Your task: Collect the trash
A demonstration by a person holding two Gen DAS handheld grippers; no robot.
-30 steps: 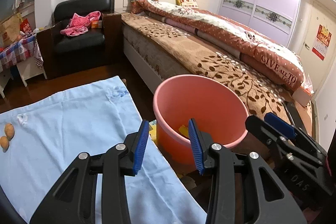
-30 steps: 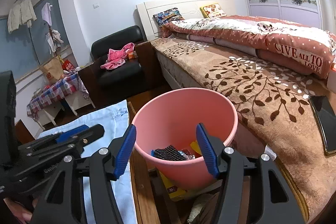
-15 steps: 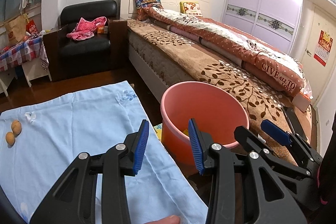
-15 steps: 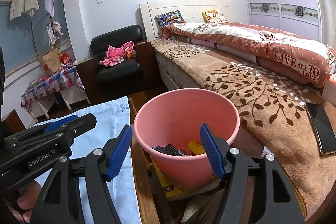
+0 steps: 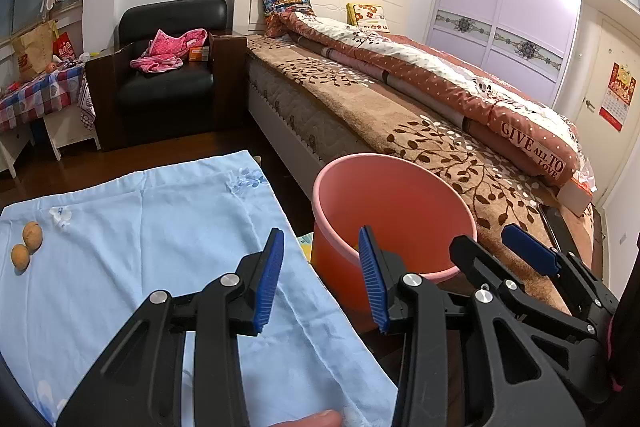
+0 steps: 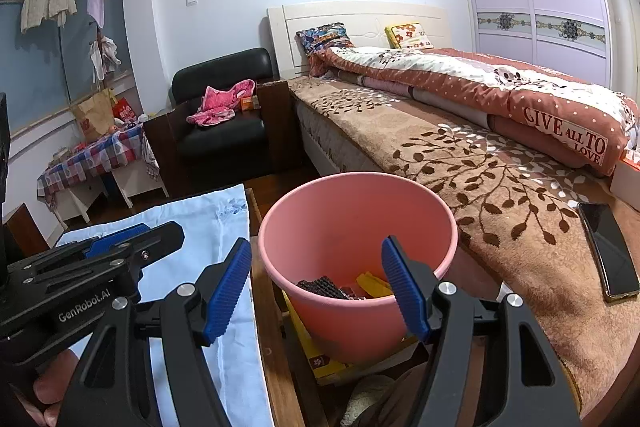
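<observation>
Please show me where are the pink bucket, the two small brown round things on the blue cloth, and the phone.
pink bucket (image 6: 404,183): right wrist view, far rim.
two small brown round things (image 5: 32,233): left wrist view, upper one's middle.
blue cloth (image 5: 140,227): left wrist view, bare middle.
phone (image 6: 610,255): right wrist view, screen middle.

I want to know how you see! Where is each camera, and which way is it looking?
Left wrist view: sits on the left gripper, looking over the blue cloth toward the bed; a fingertip and the right gripper show.
Right wrist view: sits on the right gripper, looking into the pink bucket; the left gripper shows.
Both see bucket, cloth, bed, armchair.
</observation>
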